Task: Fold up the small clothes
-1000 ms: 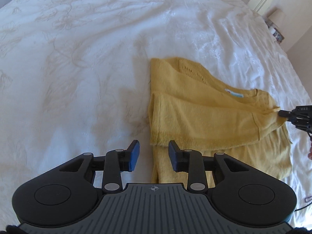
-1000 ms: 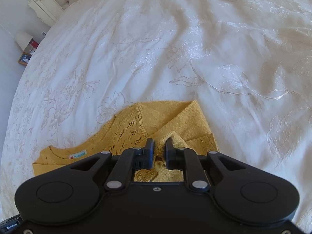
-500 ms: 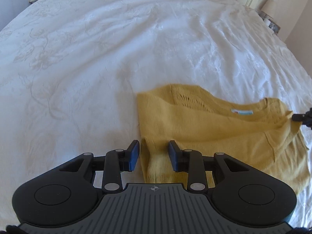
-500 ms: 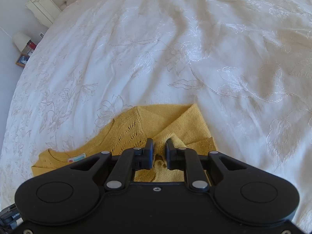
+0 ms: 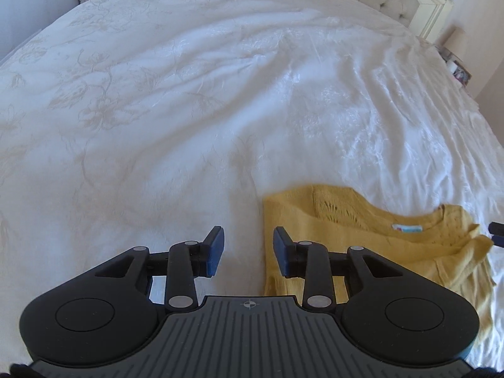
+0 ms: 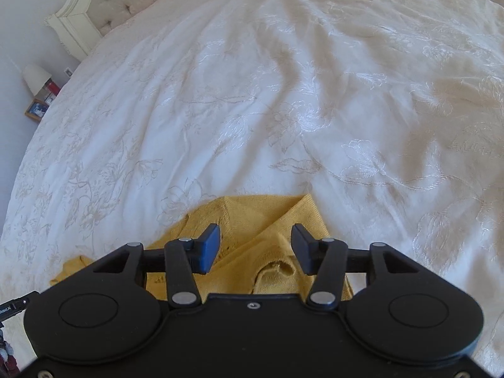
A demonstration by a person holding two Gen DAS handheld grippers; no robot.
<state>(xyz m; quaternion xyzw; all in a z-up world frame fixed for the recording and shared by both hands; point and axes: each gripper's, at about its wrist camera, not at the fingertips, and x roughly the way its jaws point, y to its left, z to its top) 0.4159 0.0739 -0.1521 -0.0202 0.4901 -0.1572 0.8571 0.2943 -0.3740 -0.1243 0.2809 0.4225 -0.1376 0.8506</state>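
Right tongs [image 6: 254, 249] have just spread above the yellow sweater [image 6: 252, 220] (nothing pinched); left tongs [image 5: 249, 250] spread, empty.

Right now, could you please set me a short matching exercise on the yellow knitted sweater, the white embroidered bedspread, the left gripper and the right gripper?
Column one:
1. yellow knitted sweater
2. white embroidered bedspread
3. left gripper
4. right gripper

Column two:
A. open, over the sweater's folded sleeve, jaws just opened
B. open, bare bedspread between its fingers
C. lies partly folded, neck label showing
D. covers the bed beneath everything

Pairs: 1-C, 2-D, 3-B, 4-A
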